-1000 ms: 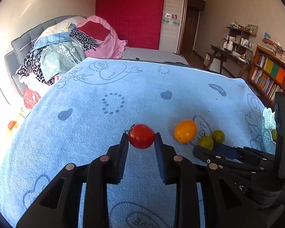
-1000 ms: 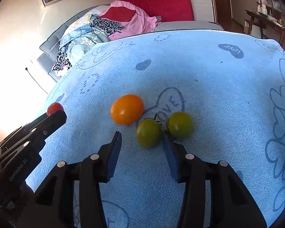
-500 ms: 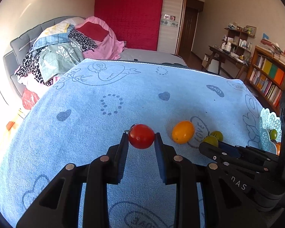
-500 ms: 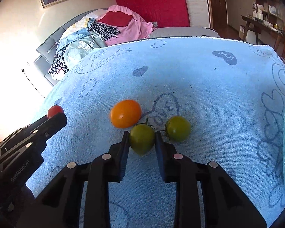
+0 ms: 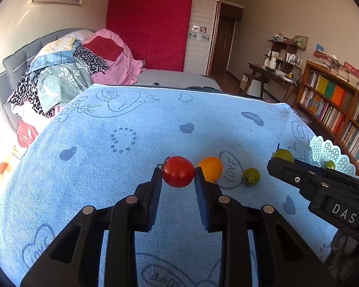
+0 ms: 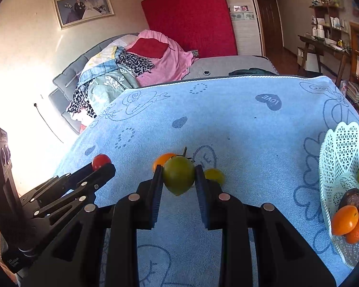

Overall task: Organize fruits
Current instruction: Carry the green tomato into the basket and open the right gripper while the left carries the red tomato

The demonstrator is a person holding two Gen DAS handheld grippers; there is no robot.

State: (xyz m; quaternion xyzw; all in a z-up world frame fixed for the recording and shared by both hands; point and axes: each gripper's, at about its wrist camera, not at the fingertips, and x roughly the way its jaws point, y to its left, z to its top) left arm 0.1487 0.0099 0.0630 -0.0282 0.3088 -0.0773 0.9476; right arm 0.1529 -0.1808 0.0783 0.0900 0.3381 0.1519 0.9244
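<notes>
My left gripper (image 5: pixel 178 175) is shut on a red tomato (image 5: pixel 177 171) and holds it above the blue towel (image 5: pixel 131 148). My right gripper (image 6: pixel 178 178) is shut on a green tomato (image 6: pixel 178 175), lifted off the towel; it also shows in the left wrist view (image 5: pixel 283 155). An orange tomato (image 5: pixel 211 168) and a second green tomato (image 5: pixel 251 177) lie on the towel just beyond my grippers. A white lattice basket (image 6: pixel 339 157) at the right edge holds several orange, green and dark fruits.
The towel covers a table with its far edge (image 5: pixel 179 89) near a bed piled with clothes (image 5: pixel 67 71). A bookshelf (image 5: pixel 335 105) and a desk (image 5: pixel 272 74) stand at the right.
My right gripper closed on the green tomato and lifted it up and toward the basket. My left gripper still holds the red tomato, raised a little.
</notes>
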